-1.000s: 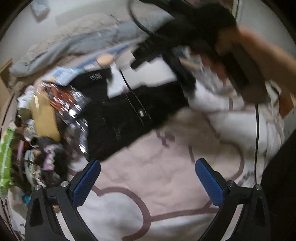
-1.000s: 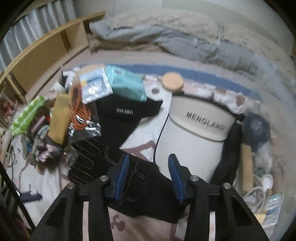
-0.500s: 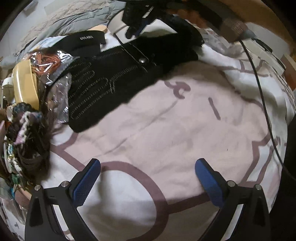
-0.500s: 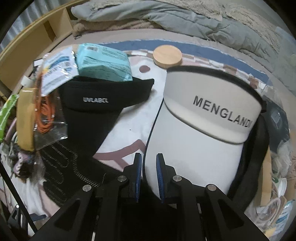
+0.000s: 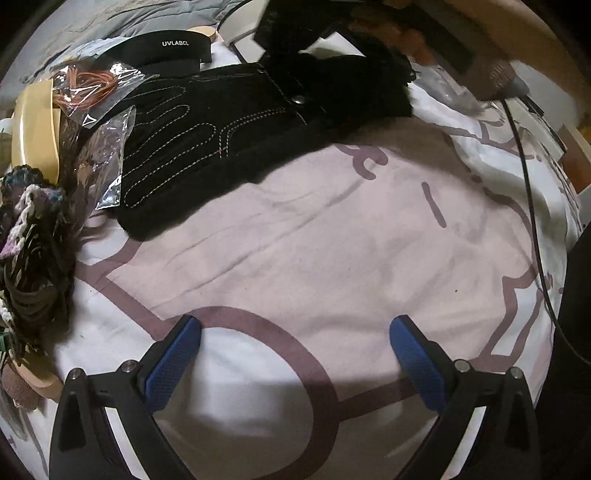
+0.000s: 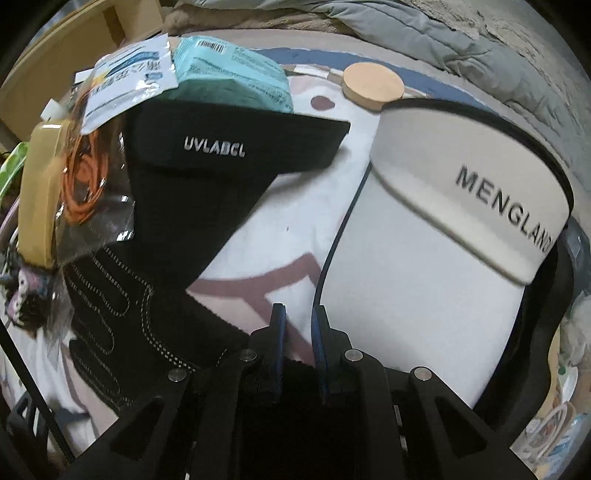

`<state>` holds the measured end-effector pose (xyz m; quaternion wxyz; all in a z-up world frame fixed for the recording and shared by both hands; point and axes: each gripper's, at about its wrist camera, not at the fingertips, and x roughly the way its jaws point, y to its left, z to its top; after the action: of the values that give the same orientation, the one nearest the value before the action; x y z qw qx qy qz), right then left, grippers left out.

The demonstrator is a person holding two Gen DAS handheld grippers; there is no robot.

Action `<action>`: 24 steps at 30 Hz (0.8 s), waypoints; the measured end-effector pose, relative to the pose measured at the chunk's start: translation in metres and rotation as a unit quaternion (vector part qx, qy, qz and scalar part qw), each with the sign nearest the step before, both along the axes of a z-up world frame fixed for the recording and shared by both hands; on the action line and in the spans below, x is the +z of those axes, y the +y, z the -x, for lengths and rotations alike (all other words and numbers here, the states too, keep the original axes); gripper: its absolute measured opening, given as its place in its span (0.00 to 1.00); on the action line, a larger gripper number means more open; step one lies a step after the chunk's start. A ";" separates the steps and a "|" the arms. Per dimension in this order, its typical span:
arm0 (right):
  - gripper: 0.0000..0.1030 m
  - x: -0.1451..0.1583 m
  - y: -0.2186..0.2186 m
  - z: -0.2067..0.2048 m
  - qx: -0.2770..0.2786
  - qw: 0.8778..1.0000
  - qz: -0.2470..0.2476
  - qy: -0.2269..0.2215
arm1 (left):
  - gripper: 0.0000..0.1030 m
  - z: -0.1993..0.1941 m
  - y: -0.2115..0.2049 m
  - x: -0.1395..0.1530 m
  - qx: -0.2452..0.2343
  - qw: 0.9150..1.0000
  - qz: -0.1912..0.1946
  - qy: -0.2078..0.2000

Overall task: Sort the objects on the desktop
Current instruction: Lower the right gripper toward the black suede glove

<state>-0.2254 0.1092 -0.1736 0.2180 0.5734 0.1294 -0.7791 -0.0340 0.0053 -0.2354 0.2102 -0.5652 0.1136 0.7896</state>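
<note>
Right gripper (image 6: 298, 332): low centre of the right wrist view, jaws drawn close with a narrow slot left; dark fabric bunched at their base, apparently the cuff of the black glove (image 6: 122, 321). Pinching that cuff, judging by the left wrist view, where a dark tool sits on the glove's fluffy end at the top of the frame.

Left gripper (image 5: 295, 354): bottom of the left wrist view, jaws spread wide, nothing between them but bare pink blanket (image 5: 332, 240). Probably kept ready over clear cloth as a landing spot or a second grasp.

Black glove, left wrist view (image 5: 207, 140): upper left to upper centre, flat on the blanket, stitched fingers toward the left, snap and furry cuff toward the upper right. Taken by the cuff, likely because that is the thick edge nearest the tool.

Clear bag of orange cord (image 6: 85, 177): left of the frame, overlapping the glove's fingers; likely to drag if the glove slides.

Black visor (image 6: 221, 147): printed UVLABCL, centre left, brim pointing down toward the glove and lying over it.

White visor (image 6: 461, 206): printed MENGLAND, right half, close beside the right gripper, apart from the black visor.

Teal packet (image 6: 236, 77): upper left, resting on the black visor's band.

Wooden disc (image 6: 373, 85): top centre, beyond the white visor.

Grey bedding (image 6: 424, 29): top edge, bunched behind everything.
</note>
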 end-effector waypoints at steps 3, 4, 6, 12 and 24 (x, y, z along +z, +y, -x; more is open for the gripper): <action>0.16 0.001 0.009 -0.008 0.004 1.000 0.008 -0.008 | 1.00 0.000 -0.004 0.007 0.013 1.000 -0.007 -0.005; 0.16 0.001 0.011 -0.010 0.006 1.000 0.009 -0.012 | 1.00 0.001 -0.006 0.009 0.018 1.000 -0.011 -0.006; 0.16 -0.003 0.018 -0.016 0.007 0.999 0.013 -0.039 | 1.00 0.003 -0.012 0.015 0.036 0.999 -0.026 -0.010; 0.16 -0.010 0.035 -0.045 0.028 0.997 0.009 -0.067 | 0.99 0.010 -0.028 0.039 0.082 0.994 -0.066 -0.005; 0.16 0.003 0.054 -0.104 0.107 0.983 0.046 -0.143 | 0.94 0.003 -0.027 0.054 0.116 0.987 -0.108 0.010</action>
<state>-0.1209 0.1629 -0.1708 0.3420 0.6513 0.1215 -0.6664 -0.0366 -0.0221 -0.1811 0.1758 -0.5403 -0.0370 0.8221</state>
